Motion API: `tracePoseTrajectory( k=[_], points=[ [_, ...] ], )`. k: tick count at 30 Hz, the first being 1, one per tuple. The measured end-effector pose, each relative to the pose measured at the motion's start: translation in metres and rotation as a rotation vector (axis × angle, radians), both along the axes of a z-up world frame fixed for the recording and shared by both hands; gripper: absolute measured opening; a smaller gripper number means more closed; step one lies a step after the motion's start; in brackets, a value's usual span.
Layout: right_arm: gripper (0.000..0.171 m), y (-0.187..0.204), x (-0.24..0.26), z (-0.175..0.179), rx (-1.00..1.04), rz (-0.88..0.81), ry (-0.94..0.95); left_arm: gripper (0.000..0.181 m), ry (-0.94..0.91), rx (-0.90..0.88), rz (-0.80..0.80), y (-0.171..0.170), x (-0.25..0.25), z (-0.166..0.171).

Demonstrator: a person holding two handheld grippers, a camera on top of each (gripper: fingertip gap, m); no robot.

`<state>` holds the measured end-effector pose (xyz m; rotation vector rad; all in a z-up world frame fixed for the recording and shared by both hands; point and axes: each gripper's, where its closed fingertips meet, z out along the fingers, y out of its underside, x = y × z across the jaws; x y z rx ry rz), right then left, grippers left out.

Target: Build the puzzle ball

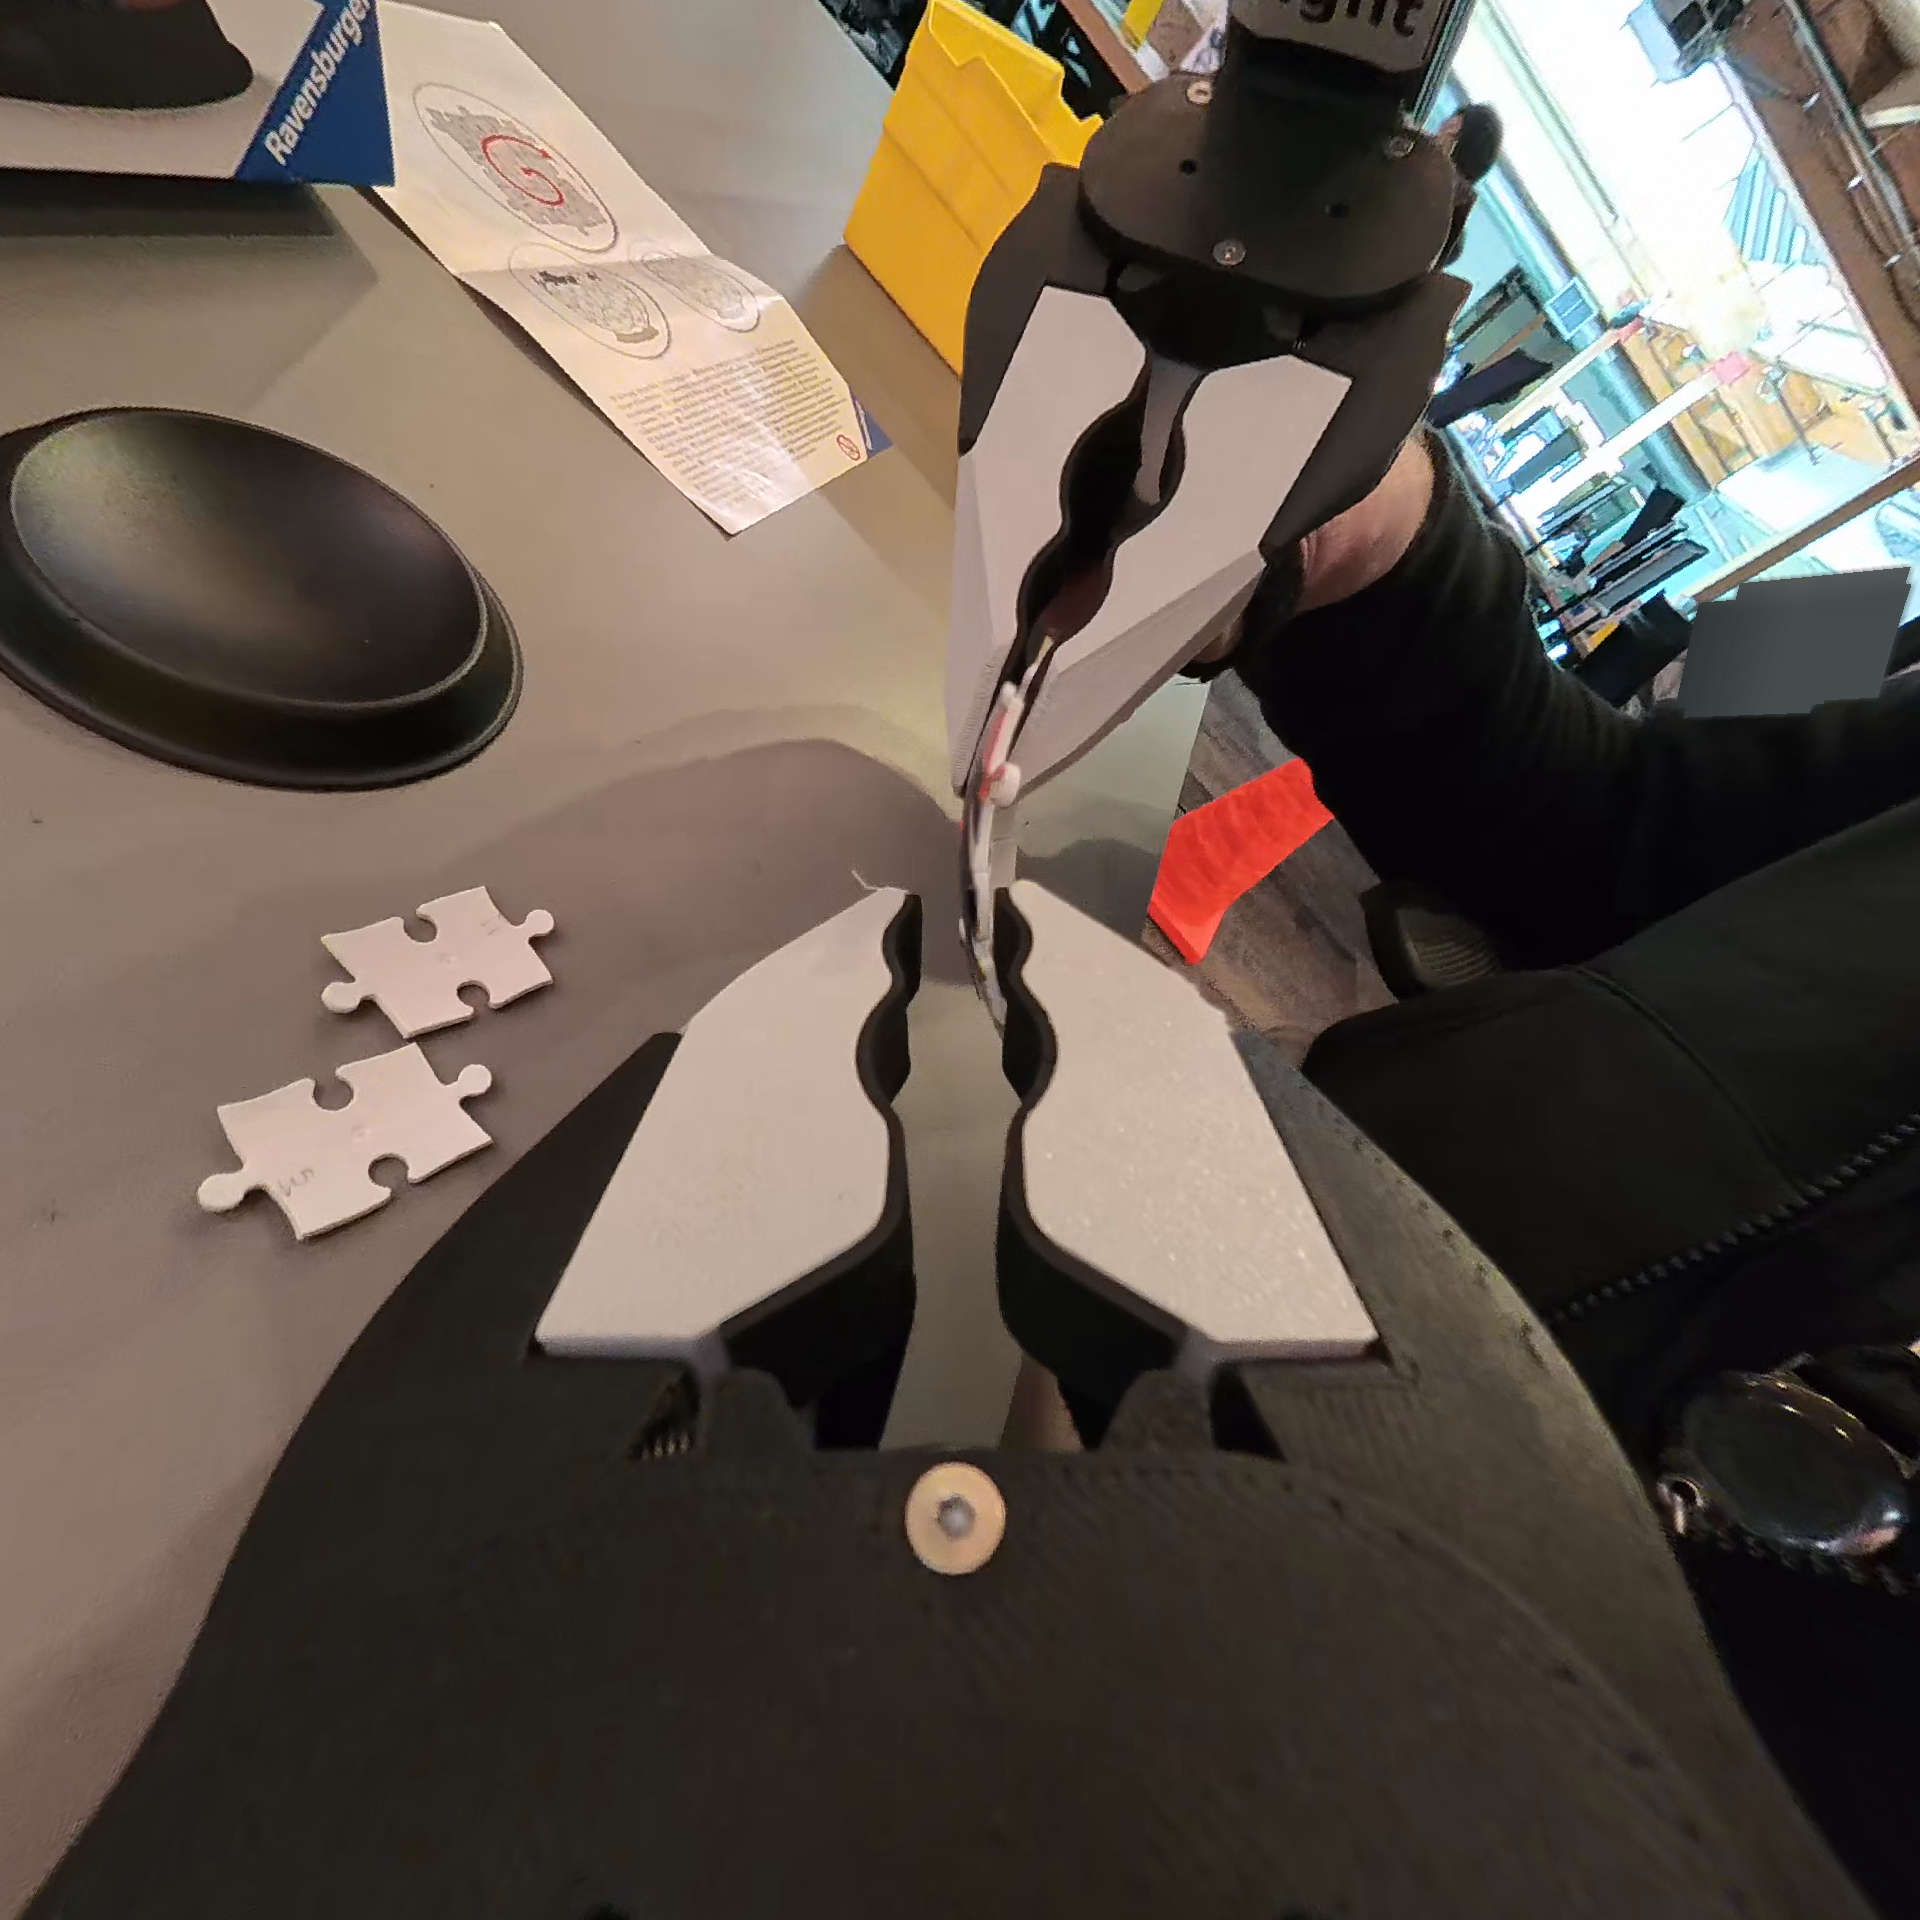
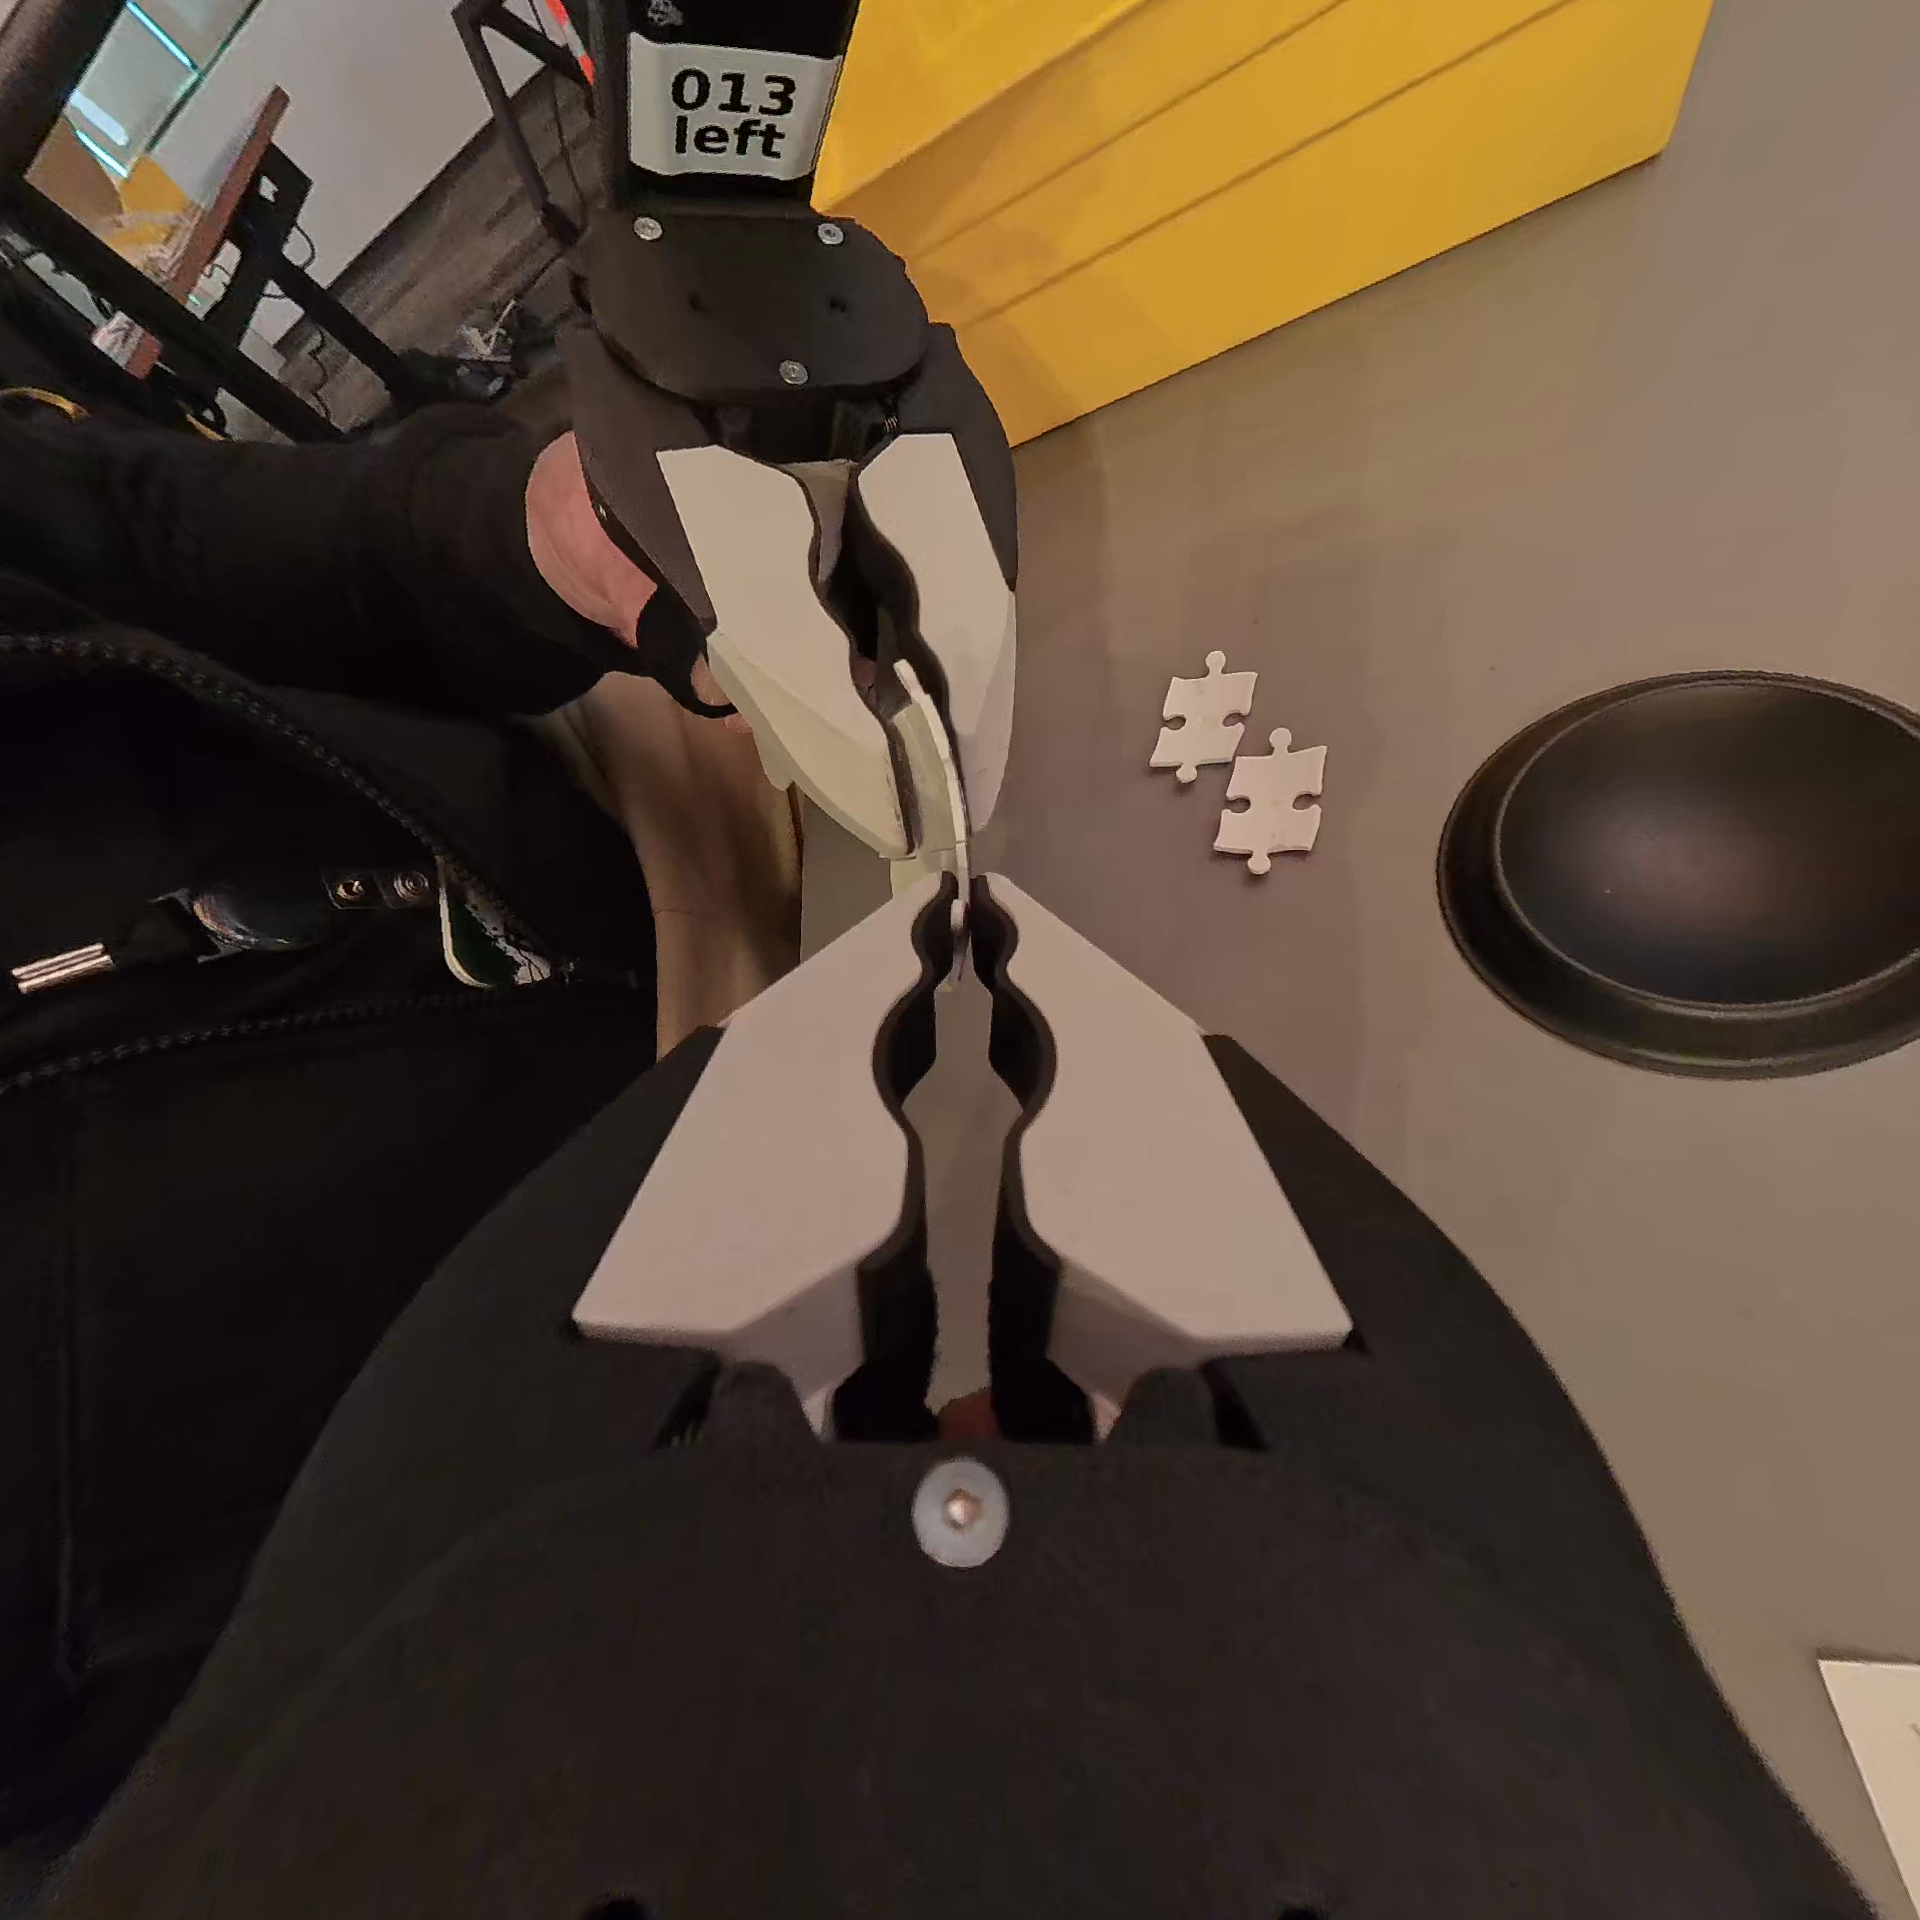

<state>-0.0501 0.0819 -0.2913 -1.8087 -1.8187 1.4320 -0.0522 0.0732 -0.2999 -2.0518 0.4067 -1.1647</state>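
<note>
My left gripper point(image 1: 961, 914) is shut on a white puzzle piece point(image 1: 982, 940) that I see edge-on at its tips. My right gripper point(image 1: 987, 779) comes down from above, shut on another piece point(image 1: 1006, 722) with red on its printed side. The two held pieces meet edge to edge above the table. In the right wrist view my right gripper point(image 2: 961, 896) pinches its piece point(image 2: 954, 923) against the curved white piece point(image 2: 925, 764) in the left gripper point(image 2: 935, 831). Two loose white pieces point(image 1: 436, 961) point(image 1: 348, 1138) lie face down on the table; the right wrist view shows them too point(image 2: 1205, 717) point(image 2: 1273, 800).
A black round dish point(image 1: 249, 592) point(image 2: 1704, 862) sits on the grey table beyond the loose pieces. An instruction sheet point(image 1: 644, 301) and the puzzle box point(image 1: 312, 114) lie farther back. A yellow bin point(image 1: 956, 177) point(image 2: 1247, 156) stands at the table edge. An orange object point(image 1: 1236, 847) lies on the floor. Left and right tips are no more than a few centimetres apart.
</note>
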Motion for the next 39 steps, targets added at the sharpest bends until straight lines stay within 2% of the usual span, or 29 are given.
tracePoseTrajectory(
  k=[3,12,13,14,15,18,19,21,23,34,36,39],
  points=[
    [0.001,0.0,-0.001,0.0,-0.025,-0.008,-0.005,0.003,0.012,0.007,0.001,0.001,0.003,0.0],
    [0.001,0.0,-0.001,0.002,-0.068,-0.011,0.015,0.003,0.022,0.028,-0.006,0.001,0.003,0.002],
    [0.003,0.001,-0.002,0.005,-0.07,-0.022,0.031,0.003,0.009,0.03,0.004,0.002,0.002,0.004],
    [0.016,0.004,-0.002,0.006,-0.074,-0.041,0.039,0.003,-0.012,0.034,0.014,0.003,0.001,0.006],
    [0.021,0.006,-0.002,0.006,-0.076,-0.05,0.044,0.003,-0.033,0.034,0.029,0.005,0.0,0.009],
    [0.022,0.003,0.002,0.005,-0.069,-0.043,0.066,0.003,-0.085,0.042,0.067,0.009,-0.003,0.015],
    [0.02,0.0,0.002,0.004,-0.071,-0.04,0.069,0.003,-0.1,0.044,0.077,0.01,-0.003,0.017],
    [0.005,-0.003,0.001,0.005,-0.059,-0.04,0.094,0.003,-0.116,0.053,0.083,0.011,-0.002,0.019],
    [0.001,-0.001,0.0,0.006,-0.042,-0.057,0.108,0.003,-0.128,0.063,0.087,0.012,-0.001,0.022],
    [0.001,0.002,-0.002,0.016,-0.143,-0.101,0.148,0.003,-0.078,0.148,0.107,0.014,-0.003,0.03],
    [0.011,0.006,-0.005,0.026,-0.179,-0.128,0.23,0.003,-0.095,0.157,0.111,0.014,-0.002,0.034],
    [0.004,0.004,-0.008,0.026,-0.148,-0.135,0.252,0.003,-0.11,0.167,0.119,0.015,-0.001,0.036]
  ],
)
